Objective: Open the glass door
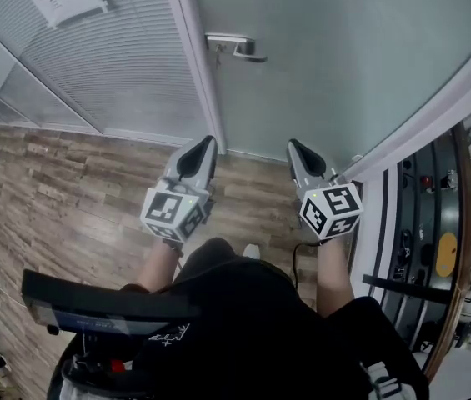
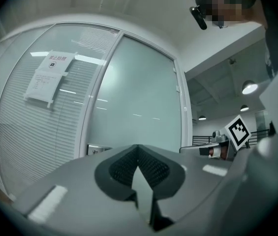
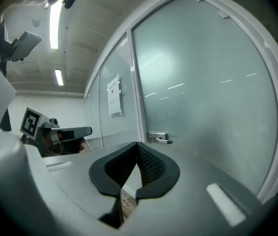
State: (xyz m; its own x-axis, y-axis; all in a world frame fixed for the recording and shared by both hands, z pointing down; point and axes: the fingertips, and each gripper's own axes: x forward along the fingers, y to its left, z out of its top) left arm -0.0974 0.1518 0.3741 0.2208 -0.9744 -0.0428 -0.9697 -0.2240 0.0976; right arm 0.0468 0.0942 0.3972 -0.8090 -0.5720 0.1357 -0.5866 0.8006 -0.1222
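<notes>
— While the left gripper and the right gripper both have their jaws pressed together on nothing, where is the handle?
— Ahead of both, well apart, on the glass door.
— And the risk?
— I think closed jaws may slide off this smooth handle, or knock the glass.

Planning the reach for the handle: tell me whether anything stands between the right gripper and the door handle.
Nothing visible does. The right gripper, jaws shut and empty, points at the glass door; only open air lies between it and the door handle.
</notes>
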